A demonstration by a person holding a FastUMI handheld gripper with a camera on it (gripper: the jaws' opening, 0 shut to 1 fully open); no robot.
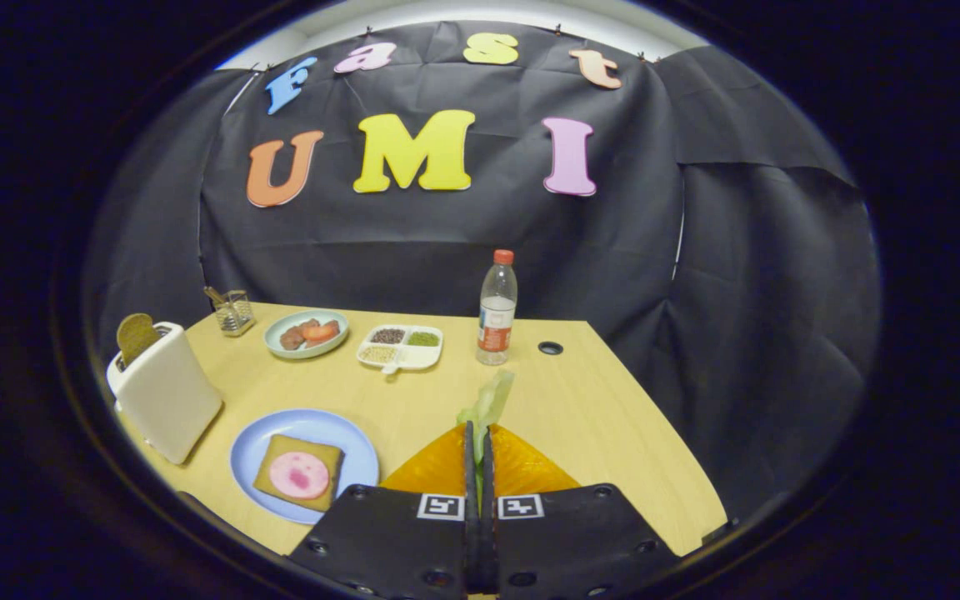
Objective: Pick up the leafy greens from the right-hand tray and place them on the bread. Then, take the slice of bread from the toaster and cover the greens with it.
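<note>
My gripper [478, 433] is shut on the leafy greens [488, 402], a pale green leaf that sticks up from between the fingertips. Under the fingers lies the orange tray [530, 471]. To the left of the fingers a blue plate [251, 446] holds a slice of bread [276, 462] with a pink round of meat [299, 475] on top. Farther left stands a white toaster [165, 392] with a brown bread slice [136, 333] poking out of its slot.
Beyond the fingers stand a clear bottle [497, 308] with a red cap, a white divided dish [401, 346] of seeds, a pale green plate [284, 350] with meat and tomato, and a small wire holder [234, 312]. A round hole [550, 347] marks the wooden table [613, 417] near the bottle.
</note>
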